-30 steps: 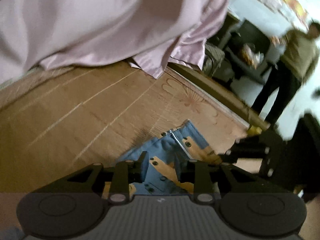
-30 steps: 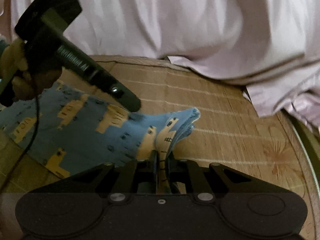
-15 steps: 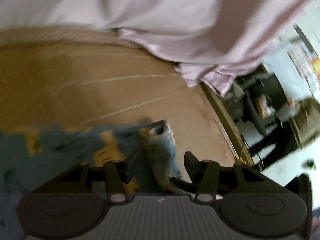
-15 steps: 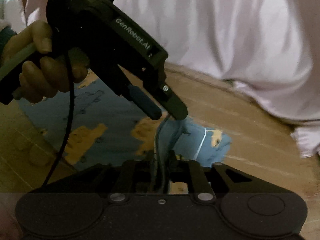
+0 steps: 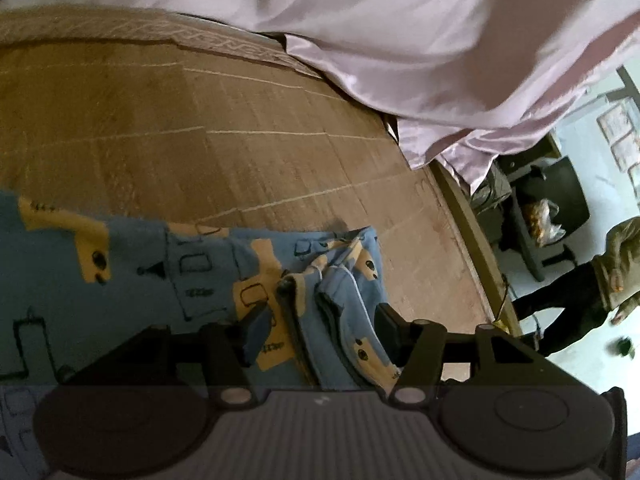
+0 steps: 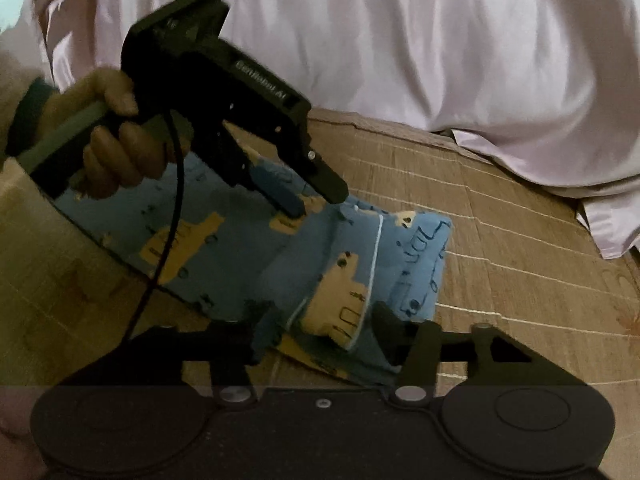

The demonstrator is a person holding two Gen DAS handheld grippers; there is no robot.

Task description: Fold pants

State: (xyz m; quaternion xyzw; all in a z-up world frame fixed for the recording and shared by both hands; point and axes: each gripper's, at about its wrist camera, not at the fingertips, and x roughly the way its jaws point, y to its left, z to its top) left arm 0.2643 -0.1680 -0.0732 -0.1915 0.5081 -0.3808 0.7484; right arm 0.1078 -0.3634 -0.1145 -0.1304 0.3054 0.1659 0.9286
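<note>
On the woven bamboo mat (image 5: pixel 224 136) lie the blue pants (image 6: pixel 240 256), printed with yellow vehicles and folded over, their bunched edge with a white drawstring just before the cameras. Both tongs stand released: the left tongs (image 5: pixel 320 320) straddle the folded edge, and the right tongs (image 6: pixel 316 328) straddle another part of it. Beyond the mat lies a pale pink satin sheet (image 5: pixel 400 40).

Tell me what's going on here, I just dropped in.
A person is folding blue patterned pants on a woven mat. Both hand-held grippers stand open over the folded end: the left tips down at its far edge, the right straddles the near edge. Pink bedding lies behind.
</note>
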